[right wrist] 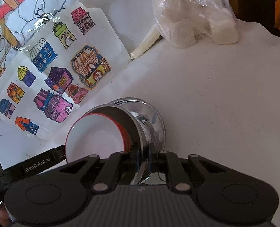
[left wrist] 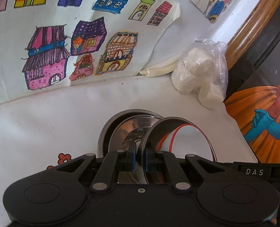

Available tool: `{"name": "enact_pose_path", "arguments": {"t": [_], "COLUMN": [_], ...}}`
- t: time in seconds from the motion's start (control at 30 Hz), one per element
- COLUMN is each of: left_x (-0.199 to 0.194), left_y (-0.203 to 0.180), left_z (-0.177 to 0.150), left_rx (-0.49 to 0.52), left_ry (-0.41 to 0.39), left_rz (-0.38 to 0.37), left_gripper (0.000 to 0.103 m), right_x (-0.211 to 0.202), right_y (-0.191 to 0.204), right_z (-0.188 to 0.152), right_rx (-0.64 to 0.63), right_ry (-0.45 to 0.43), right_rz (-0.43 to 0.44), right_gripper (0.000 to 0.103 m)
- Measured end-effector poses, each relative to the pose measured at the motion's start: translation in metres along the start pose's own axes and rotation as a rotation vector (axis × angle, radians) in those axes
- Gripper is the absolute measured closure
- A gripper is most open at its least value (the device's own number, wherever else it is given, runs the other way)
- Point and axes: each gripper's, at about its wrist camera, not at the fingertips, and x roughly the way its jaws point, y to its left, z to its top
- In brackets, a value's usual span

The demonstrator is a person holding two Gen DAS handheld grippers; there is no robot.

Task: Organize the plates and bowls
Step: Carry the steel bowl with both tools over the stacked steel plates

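Observation:
My left gripper (left wrist: 140, 159) is shut on the rim of a steel bowl (left wrist: 153, 130) that holds a white bowl with a red rim (left wrist: 189, 141). It is tilted beside a shiny steel plate (left wrist: 128, 130) lying in a darker steel dish (left wrist: 109, 124). My right gripper (right wrist: 143, 160) is shut on the rim of the shiny steel plate (right wrist: 155, 121). In the right wrist view the steel bowl (right wrist: 126, 119) with the white bowl (right wrist: 96, 138) leans against that plate, and the left gripper's body (right wrist: 36, 164) shows at the left.
The white table (left wrist: 45, 124) has children's house drawings (left wrist: 51, 34) propped at the back. A plastic bag of white lumps (left wrist: 200, 75) lies at the back right beside a rolled paper (left wrist: 160, 69). An orange pumpkin picture (left wrist: 263, 117) stands at the table's right edge.

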Motion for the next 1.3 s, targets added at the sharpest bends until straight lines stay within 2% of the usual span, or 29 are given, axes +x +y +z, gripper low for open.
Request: {"name": "enact_pose_path", "arguments": {"t": [0.6, 1.3], "left_x": [0.020, 0.022], "left_y": [0.010, 0.019], "left_z": [0.005, 0.012], "left_rx": [-0.030, -0.053], "left_ry": [0.009, -0.009], "left_rz": [0.017, 0.044], "left_gripper": [0.096, 0.095], "right_x": [0.024, 0.038], "right_y": [0.001, 0.005], "right_z": [0.014, 0.018], "right_rx": [-0.016, -0.032], "right_ry": [0.022, 0.026], "right_rz": [-0.026, 0.002], "right_gripper": [0.091, 0.091]}}
